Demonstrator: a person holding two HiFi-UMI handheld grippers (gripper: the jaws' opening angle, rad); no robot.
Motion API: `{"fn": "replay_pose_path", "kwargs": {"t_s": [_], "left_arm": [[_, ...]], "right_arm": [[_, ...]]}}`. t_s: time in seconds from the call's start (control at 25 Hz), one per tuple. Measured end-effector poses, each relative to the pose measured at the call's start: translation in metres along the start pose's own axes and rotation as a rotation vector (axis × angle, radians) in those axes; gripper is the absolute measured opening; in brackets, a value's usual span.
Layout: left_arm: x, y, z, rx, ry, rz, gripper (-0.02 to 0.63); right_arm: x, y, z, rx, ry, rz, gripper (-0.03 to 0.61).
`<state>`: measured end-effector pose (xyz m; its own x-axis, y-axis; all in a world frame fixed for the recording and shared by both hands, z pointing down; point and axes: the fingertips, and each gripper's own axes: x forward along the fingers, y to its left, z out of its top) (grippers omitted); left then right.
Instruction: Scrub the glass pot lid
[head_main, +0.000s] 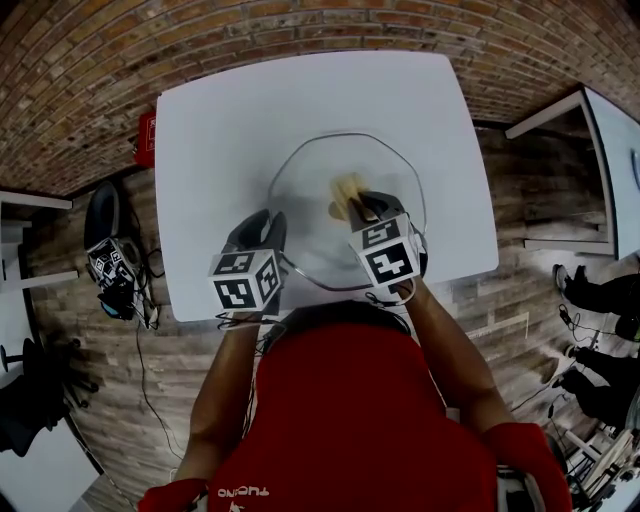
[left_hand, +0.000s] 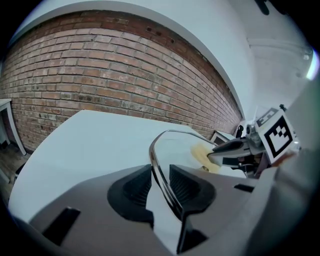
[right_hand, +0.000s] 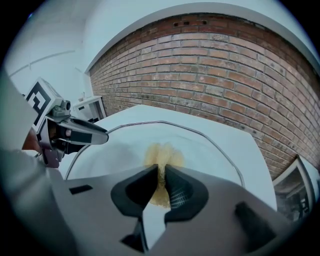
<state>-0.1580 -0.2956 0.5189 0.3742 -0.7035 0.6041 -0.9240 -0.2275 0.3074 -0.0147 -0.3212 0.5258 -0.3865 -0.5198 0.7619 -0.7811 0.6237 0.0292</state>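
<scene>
A clear glass pot lid (head_main: 312, 180) with a metal rim lies on the white table (head_main: 240, 110), right in front of me. My left gripper (head_main: 268, 224) is at the lid's near-left edge. In the left gripper view (left_hand: 160, 182) its pads are shut on the metal rim (left_hand: 156, 155). My right gripper (head_main: 366, 206) reaches over the lid from the near right and is shut on a yellow scrub sponge (head_main: 346, 186). The right gripper view (right_hand: 161, 182) shows the sponge (right_hand: 163, 151) pinched between the pads, its free end against the glass (right_hand: 120, 147).
The table ends close to my body and at the right by a white frame (head_main: 560, 170). On the wooden floor to the left sit a red object (head_main: 147, 137) and a dark bag (head_main: 104, 214). A brick wall (left_hand: 100, 75) rises behind the table. Someone's shoes (head_main: 590, 290) show at far right.
</scene>
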Motion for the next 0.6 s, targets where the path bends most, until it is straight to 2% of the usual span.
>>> {"fn": "replay_pose_path", "kwargs": {"t_s": [0.36, 0.6], "left_arm": [[0.002, 0.001, 0.003, -0.026, -0.009, 0.027, 0.102], [0.002, 0.002, 0.003, -0.042, -0.013, 0.040, 0.098]], "right_arm": [[-0.003, -0.003, 0.005, 0.022, -0.016, -0.016, 0.052], [-0.010, -0.003, 0.049, 0.021, -0.103, -0.009, 0.052]]}}
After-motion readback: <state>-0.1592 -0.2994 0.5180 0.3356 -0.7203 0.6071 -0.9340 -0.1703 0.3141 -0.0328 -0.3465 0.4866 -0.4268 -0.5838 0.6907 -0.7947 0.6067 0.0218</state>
